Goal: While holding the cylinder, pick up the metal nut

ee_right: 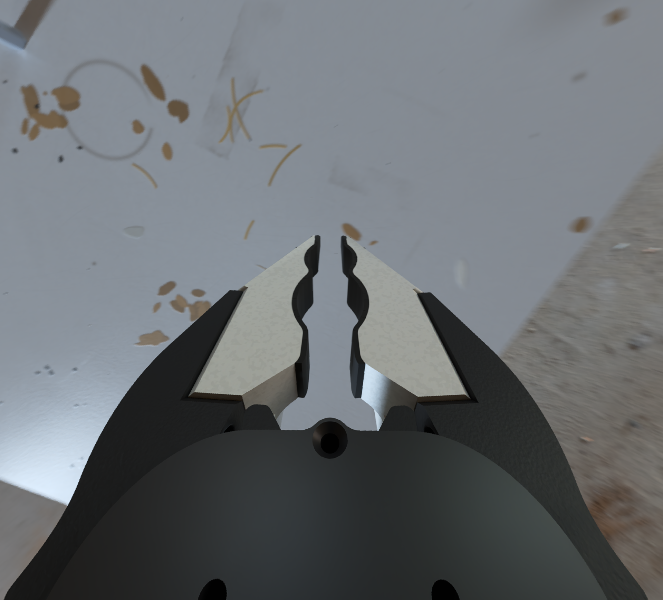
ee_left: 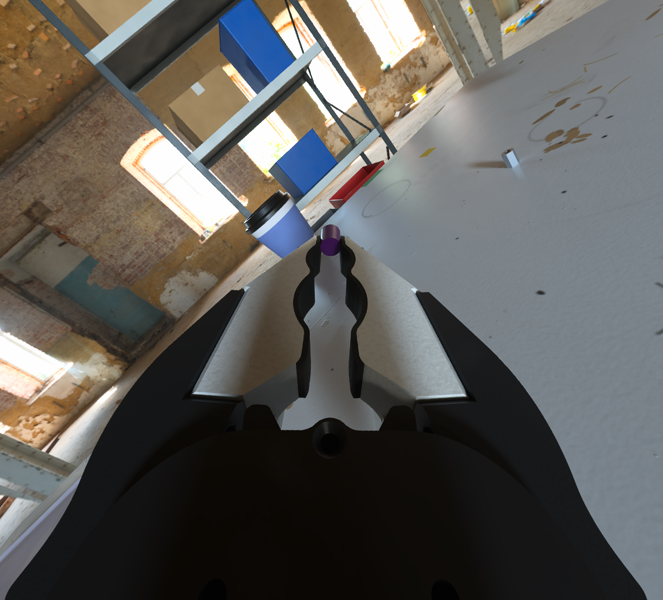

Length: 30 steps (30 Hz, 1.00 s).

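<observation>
My left gripper (ee_left: pixel 329 246) is shut on a small purple cylinder (ee_left: pixel 330 244), held at its fingertips just above the grey table (ee_left: pixel 502 295). The metal nut (ee_left: pixel 510 157), a small silvery hexagonal piece, lies on the table far to the right of that gripper, beside brown stains. In the right wrist view, my right gripper (ee_right: pixel 330 240) hovers over the stained table (ee_right: pixel 394 44), its jaws slightly apart with nothing between them. A pale metallic shape (ee_right: pixel 12 34), cut off by the left edge and far up-left of the fingertips, looks like the nut.
A blue paper cup with a black lid (ee_left: pixel 278 225) stands just beyond the cylinder. A red tray (ee_left: pixel 353 184) lies at the table's far edge. A metal shelf rack (ee_left: pixel 222 80) with brown and blue boxes stands behind. The table's edge (ee_right: pixel 538 295) runs to the right of my right gripper.
</observation>
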Each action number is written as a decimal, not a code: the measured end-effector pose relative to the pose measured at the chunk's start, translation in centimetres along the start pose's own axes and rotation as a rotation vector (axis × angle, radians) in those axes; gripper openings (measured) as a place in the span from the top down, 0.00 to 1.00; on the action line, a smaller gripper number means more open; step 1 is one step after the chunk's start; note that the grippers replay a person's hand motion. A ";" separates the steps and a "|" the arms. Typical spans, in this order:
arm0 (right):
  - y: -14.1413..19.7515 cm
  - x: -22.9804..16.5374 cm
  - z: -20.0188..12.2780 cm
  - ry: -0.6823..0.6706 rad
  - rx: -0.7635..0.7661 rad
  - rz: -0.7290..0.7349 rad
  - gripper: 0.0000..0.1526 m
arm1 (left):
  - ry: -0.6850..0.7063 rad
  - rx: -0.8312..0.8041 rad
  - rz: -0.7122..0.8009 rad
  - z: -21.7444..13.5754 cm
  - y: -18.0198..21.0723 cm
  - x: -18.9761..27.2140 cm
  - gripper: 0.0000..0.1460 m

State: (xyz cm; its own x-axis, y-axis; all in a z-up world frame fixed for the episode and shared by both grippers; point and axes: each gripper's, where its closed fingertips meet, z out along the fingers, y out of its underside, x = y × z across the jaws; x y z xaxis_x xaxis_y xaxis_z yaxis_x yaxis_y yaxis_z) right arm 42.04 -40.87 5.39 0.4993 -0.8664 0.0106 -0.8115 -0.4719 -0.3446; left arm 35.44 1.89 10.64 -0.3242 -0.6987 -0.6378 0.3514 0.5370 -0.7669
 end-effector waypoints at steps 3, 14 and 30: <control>-3.1 1.8 -3.9 0.186 0.088 -0.085 0.99 | 0.008 -0.006 0.006 0.1 0.0 0.2 0.94; -14.2 5.4 0.2 0.273 0.201 -0.435 0.99 | 0.001 0.008 0.005 -0.3 -0.1 0.1 0.94; -9.5 9.1 1.0 0.370 -0.201 -0.343 0.66 | 0.016 0.010 0.014 -0.2 -0.2 0.4 0.94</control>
State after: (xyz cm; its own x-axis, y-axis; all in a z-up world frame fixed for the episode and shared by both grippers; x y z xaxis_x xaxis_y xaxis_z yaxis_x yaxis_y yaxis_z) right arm 54.63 -44.12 7.87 0.6351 -0.6394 0.4333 -0.6807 -0.7285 -0.0772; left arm 35.03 1.60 10.52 -0.3329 -0.6835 -0.6496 0.3652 0.5417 -0.7571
